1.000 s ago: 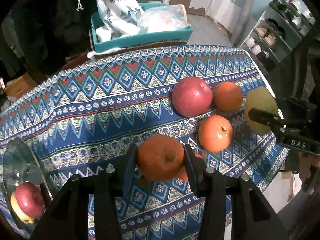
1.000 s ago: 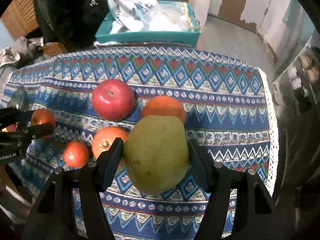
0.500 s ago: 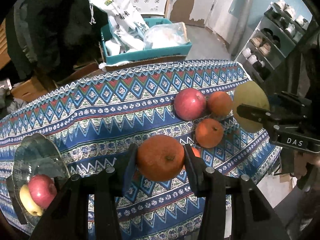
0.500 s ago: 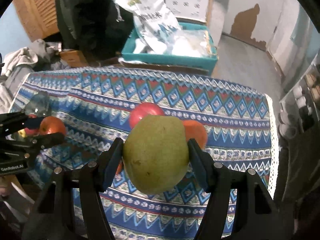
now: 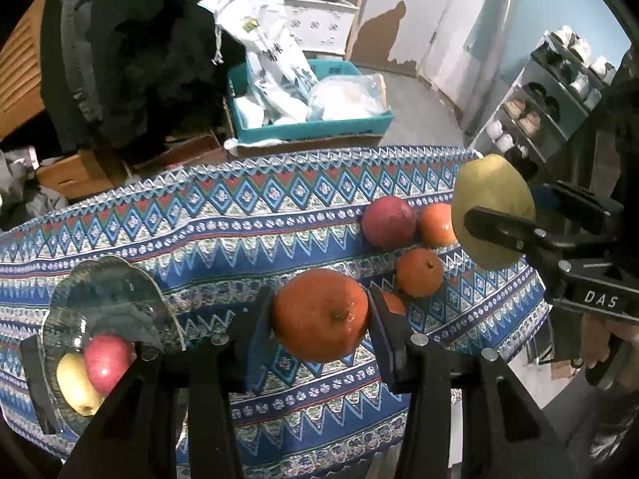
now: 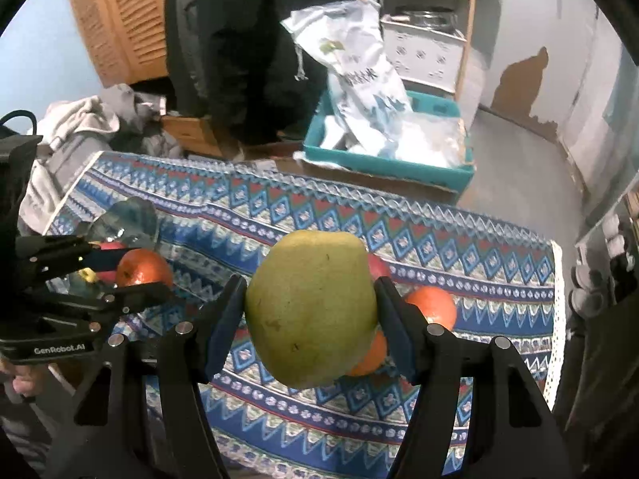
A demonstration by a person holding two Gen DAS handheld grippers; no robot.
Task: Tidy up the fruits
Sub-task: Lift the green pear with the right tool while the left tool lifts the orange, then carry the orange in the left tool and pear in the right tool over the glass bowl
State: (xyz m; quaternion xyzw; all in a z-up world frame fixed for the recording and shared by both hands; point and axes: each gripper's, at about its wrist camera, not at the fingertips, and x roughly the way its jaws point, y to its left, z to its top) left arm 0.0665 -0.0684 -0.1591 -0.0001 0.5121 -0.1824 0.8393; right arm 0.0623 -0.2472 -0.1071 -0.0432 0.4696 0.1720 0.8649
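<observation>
The surface (image 5: 167, 235), draped in a woven cloth of blue, red and white zigzag bands, has wide bare cloth across its middle and left; its far edge meets a teal crate (image 5: 311, 129) stuffed with crinkled plastic bags, and its right edge drops to the floor beside a shoe rack (image 5: 555, 99). Dark hanging clothes (image 5: 131, 48) stand beyond the far-left corner.

A clear glass bowl (image 5: 108, 291) with a wavy rim sits near the left edge, holding a smooth red apple (image 5: 108, 363) and a yellow apple (image 5: 76, 383) touching each other.

The right claw (image 6: 309, 309) is clamped on a large, dull green pear (image 6: 311, 307), pads pressed to both flanks, lifted above the cloth. The left claw (image 5: 319, 315) is closed on a round, dimpled orange (image 5: 319, 315), also raised clear of the cloth, just right of the bowl.

On the cloth near the right edge lie a dark red apple (image 5: 387, 221) touching an orange beside it (image 5: 437, 223), with a smaller orange (image 5: 419, 273) just in front and another small one (image 5: 393, 303) half hidden behind the left claw's right finger. This cluster lies below and between the two claws.
</observation>
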